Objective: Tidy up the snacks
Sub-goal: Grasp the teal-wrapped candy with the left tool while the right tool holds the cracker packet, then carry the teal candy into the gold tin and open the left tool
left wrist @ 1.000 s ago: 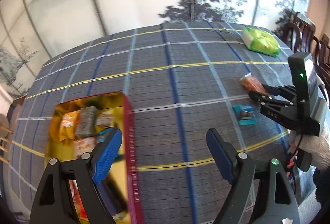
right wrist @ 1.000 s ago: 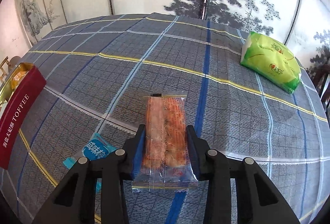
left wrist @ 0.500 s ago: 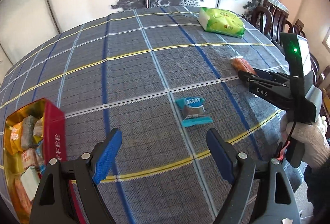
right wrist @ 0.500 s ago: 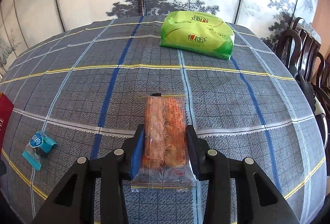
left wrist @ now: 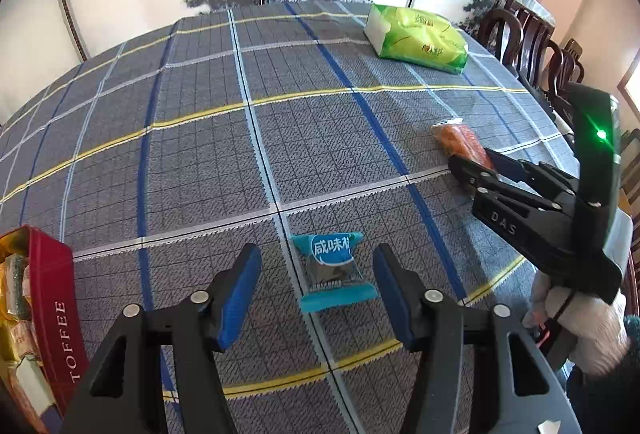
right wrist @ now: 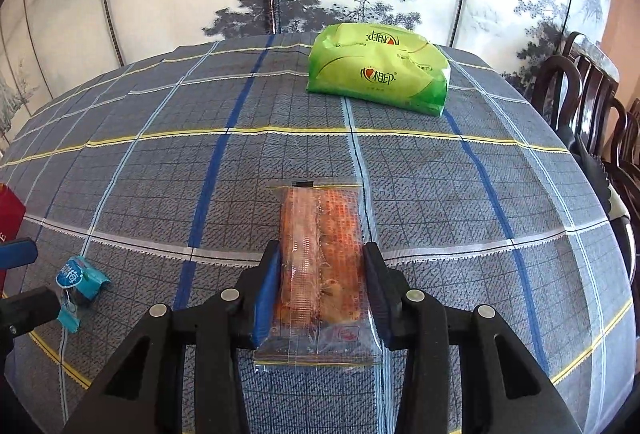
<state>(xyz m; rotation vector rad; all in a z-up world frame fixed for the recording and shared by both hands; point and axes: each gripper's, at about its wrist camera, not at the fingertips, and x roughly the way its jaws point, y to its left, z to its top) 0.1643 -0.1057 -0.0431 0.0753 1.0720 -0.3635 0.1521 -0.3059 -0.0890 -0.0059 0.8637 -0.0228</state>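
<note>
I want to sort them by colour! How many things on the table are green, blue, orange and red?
Green: 1, the green tissue pack
Blue: 1, the small blue snack
Orange: 1, the orange snack pack in the right gripper
Red: 1, the red toffee tin
Total: 4

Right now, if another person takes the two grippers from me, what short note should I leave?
Left gripper: open, jaws either side of the blue candy packet on the tablecloth, not closed.
Right gripper: shut on the orange snack pack.
Red toffee tin: open at the table's left edge, several snacks already inside.
Green tissue pack: far side, untouched.
Left: grip the candy, then bring both snacks to the tin.
</note>
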